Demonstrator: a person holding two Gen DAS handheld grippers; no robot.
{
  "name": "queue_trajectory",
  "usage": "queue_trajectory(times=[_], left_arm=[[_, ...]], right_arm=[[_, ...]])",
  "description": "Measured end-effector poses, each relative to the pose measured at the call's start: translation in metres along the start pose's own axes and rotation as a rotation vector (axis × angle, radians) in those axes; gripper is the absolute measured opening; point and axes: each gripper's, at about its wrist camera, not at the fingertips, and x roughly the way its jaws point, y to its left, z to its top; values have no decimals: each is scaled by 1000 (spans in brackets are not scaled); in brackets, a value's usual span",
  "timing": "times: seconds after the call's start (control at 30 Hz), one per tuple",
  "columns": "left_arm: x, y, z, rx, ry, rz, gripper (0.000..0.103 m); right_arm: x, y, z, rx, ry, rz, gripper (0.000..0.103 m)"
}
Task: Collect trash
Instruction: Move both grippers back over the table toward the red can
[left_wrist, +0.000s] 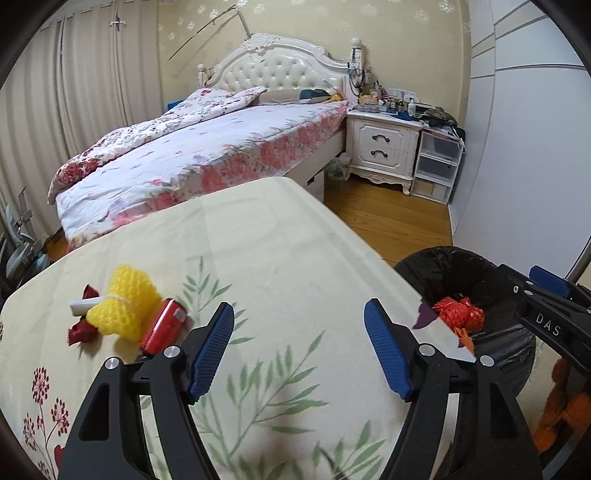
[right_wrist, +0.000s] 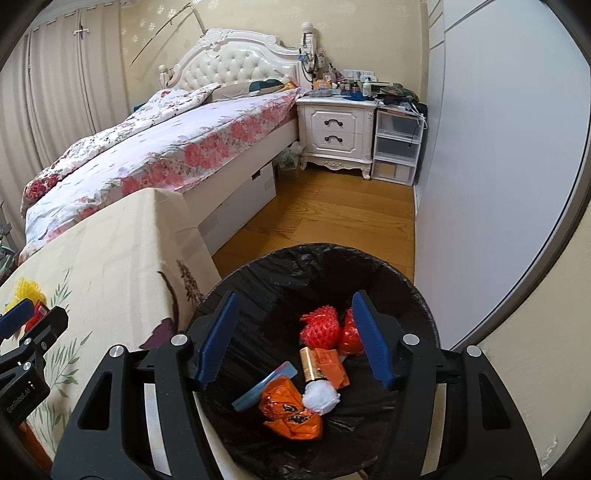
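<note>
Hovering wide and empty: left claw (left_wrist: 299, 325) over counter (left_wrist: 280, 243) near yellow net (left_wrist: 122, 306), right claw (right_wrist: 293, 325) above trash bin (right_wrist: 258, 266).

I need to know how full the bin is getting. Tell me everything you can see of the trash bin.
The trash bin is round, lined with a crinkled black plastic bag folded over its rim. It stands upright on the wooden floor beside the cloth-covered table. At the bottom lie red foam nets, orange wrappers, a white foam ball, a gold-capped tube and a flat blue piece. It is mostly unfilled. The right gripper hovers open above it.
</note>
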Motion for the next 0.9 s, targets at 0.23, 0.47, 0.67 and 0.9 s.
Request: queue_trajectory(times=[0.23,0.47,0.67,0.9], left_arm=[[-19,58,-23,-71,15,91,71],[-34,114,-39,-143,17,187,71],[-41,156,-51,-208,31,252,71],[-42,182,-60,-243,45,281,71]], right_arm=[[-5,62,-8,-96,20,97,62],[-13,125,-15,-190,37,198,62],[-16,172,-22,-250,62,276,62],[-13,220,-29,-303,94,329,62]])
